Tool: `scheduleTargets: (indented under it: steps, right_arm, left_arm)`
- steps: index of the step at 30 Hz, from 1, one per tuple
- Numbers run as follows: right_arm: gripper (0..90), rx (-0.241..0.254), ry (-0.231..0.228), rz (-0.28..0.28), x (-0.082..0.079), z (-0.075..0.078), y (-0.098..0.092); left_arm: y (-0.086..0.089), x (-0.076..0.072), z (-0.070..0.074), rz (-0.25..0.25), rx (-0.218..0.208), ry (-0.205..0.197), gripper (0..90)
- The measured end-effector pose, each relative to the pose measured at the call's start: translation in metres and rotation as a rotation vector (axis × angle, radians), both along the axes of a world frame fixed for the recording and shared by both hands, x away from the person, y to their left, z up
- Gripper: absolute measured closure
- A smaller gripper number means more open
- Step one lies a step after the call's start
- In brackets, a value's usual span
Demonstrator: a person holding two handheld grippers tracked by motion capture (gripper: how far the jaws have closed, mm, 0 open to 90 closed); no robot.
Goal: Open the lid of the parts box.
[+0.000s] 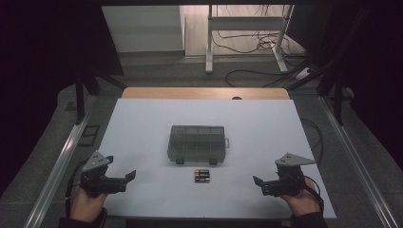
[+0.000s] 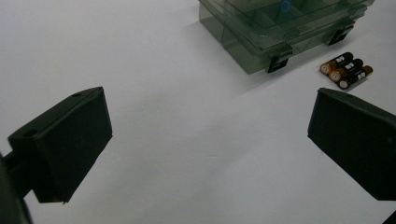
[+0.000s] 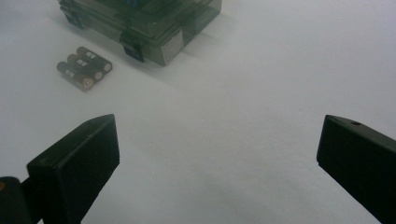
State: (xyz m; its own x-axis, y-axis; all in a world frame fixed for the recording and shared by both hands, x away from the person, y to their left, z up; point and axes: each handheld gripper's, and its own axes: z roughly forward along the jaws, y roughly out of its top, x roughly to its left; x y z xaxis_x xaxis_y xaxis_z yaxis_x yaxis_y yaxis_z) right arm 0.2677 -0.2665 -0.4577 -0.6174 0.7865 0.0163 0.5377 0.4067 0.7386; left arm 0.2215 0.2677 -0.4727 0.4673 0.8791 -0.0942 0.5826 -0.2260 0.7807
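Nothing started as I read it: three batteries (image 1: 202, 176) lie side by side on the white surface (image 1: 142, 142), just in front of the closed smoky compartment box (image 1: 196, 143). My left tongs (image 1: 124, 180) and right tongs (image 1: 259, 183) sit well apart from the box, jaws wide apart, holding nothing. Opening the box and loading the batteries are both left, I'd guess

You have three batteries (image 1: 202, 176) lying side by side on the tabletop (image 1: 142, 133), and one clear plastic box (image 1: 196, 144) with two front latches, as far as the dim view lets you count. You hold two tools, a left tool (image 1: 121, 179) and a right tool (image 1: 266, 183).
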Motion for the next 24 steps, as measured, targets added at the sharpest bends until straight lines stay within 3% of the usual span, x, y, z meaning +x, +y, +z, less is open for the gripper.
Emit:
scheduleTargets:
  steps: [2, 4, 10, 15, 24]
  right_arm:
    - [0.0, -0.006, -0.004, 0.008, 0.0, 0.0, 0.002]
    - [0.0, -0.014, -0.018, 0.02, 0.0, -0.001, 0.004]
    - [0.0, -0.015, -0.022, 0.034, 0.001, -0.001, 0.008]
    - [0.0, 0.009, -0.022, 0.048, 0.003, 0.001, 0.011]
    - [0.0, 0.041, -0.014, 0.074, 0.008, 0.004, 0.019]
  left_arm:
    - [-0.001, 0.0, 0.0, -0.001, 0.0, 0.001, 0.3]
    - [-0.001, 0.002, 0.001, -0.015, -0.028, 0.021, 0.0]
    - [-0.003, 0.004, 0.004, -0.018, -0.036, 0.024, 0.0]
    - [-0.007, 0.009, 0.005, -0.032, -0.012, 0.025, 0.0]
    - [-0.01, 0.018, 0.004, -0.048, -0.018, 0.034, 0.0]
